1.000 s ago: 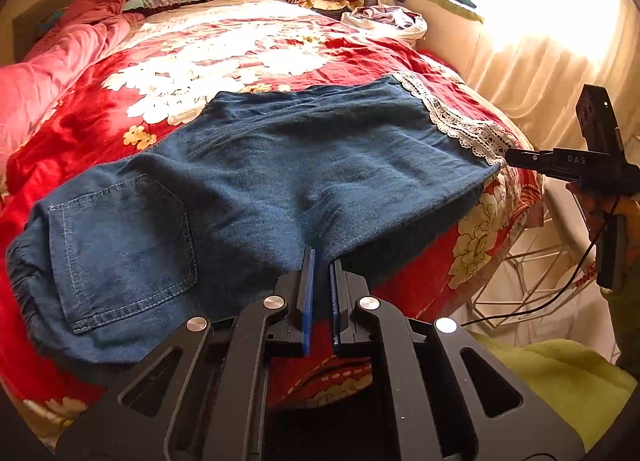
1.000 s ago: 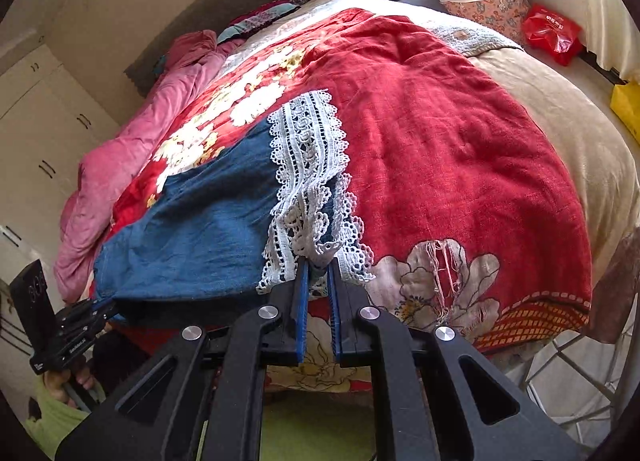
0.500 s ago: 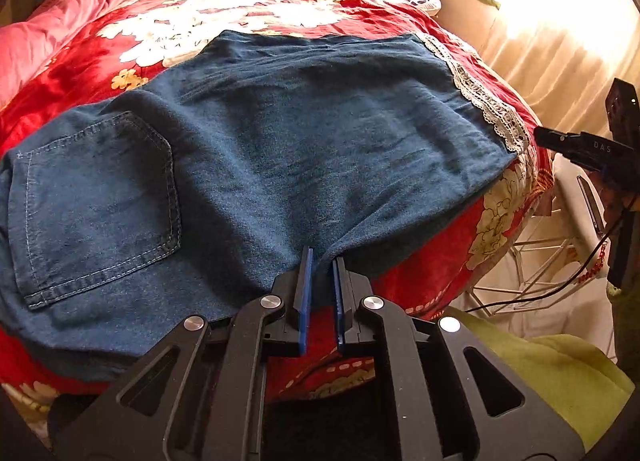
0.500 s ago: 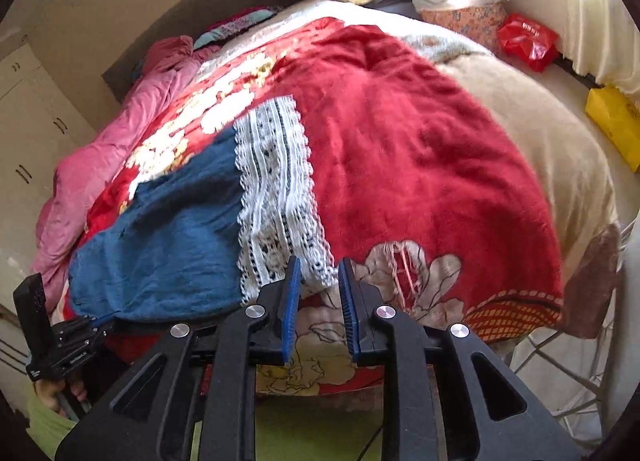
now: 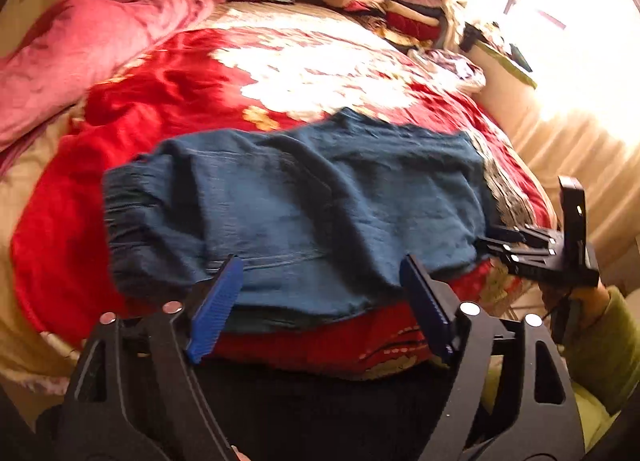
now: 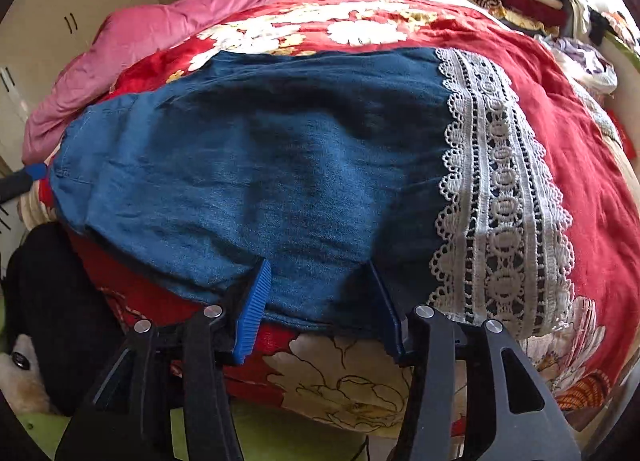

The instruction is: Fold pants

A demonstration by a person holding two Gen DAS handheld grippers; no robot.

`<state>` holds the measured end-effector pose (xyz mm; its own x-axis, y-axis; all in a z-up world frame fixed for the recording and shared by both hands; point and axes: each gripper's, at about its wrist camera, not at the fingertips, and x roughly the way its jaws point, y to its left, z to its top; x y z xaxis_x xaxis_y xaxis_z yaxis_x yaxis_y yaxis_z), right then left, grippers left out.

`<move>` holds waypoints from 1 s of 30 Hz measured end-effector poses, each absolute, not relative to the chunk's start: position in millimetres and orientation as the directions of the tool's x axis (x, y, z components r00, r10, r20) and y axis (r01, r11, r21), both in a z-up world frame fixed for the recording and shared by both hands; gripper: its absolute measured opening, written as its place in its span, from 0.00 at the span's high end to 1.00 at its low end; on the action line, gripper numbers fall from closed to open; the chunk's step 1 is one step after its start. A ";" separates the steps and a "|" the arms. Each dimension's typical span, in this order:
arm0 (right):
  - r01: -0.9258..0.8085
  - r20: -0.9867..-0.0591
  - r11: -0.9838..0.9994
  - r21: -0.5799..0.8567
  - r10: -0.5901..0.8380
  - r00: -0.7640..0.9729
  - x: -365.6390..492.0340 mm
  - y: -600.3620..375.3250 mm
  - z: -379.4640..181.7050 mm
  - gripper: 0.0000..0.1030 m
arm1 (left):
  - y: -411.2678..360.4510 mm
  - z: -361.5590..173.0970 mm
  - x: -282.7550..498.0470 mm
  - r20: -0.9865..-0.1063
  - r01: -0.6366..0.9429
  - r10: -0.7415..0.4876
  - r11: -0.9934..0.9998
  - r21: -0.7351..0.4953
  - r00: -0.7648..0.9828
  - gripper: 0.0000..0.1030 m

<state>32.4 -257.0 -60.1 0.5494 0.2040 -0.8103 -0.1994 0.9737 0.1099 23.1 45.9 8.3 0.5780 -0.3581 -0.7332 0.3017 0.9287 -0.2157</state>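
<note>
Blue denim pants (image 5: 312, 205) with a white lace hem (image 6: 500, 189) lie folded lengthwise across the near edge of a red floral bed (image 5: 180, 77). My left gripper (image 5: 320, 301) is open at the near edge of the denim, holding nothing. My right gripper (image 6: 322, 301) is open at the near edge of the leg, just left of the lace, holding nothing. The right gripper also shows in the left wrist view (image 5: 532, 249) at the lace end. The waistband (image 5: 120, 221) is bunched at the left.
A pink duvet (image 5: 80, 45) lies at the bed's left. Stacked folded clothes (image 5: 392, 1) sit at the far right corner. A bright curtained window (image 5: 580, 81) is on the right. White cupboards (image 6: 80, 1) stand on the left.
Both grippers have opened wide and let go of the denim edge. The pants have settled on the bed with the waist end now bunched. Both cameras have shifted and pulled back slightly.
</note>
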 end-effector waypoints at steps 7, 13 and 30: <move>-0.188 -0.796 0.962 0.196 0.268 0.543 29.3 -267.8 -54.5 0.47 | 128.8 0.6 39.5 -0.747 -0.012 -0.207 0.961 -0.276 0.632 0.10; -0.190 -0.792 0.959 0.212 0.282 0.542 30.2 -268.2 -54.3 0.43 | 123.6 -16.7 60.0 -0.754 -0.018 -0.243 0.947 -0.320 0.610 0.62; -0.199 -0.783 0.959 0.204 0.281 0.554 26.2 -269.4 -46.4 0.43 | 143.6 -16.7 56.9 -0.756 -0.077 -0.092 0.980 -0.185 0.648 0.65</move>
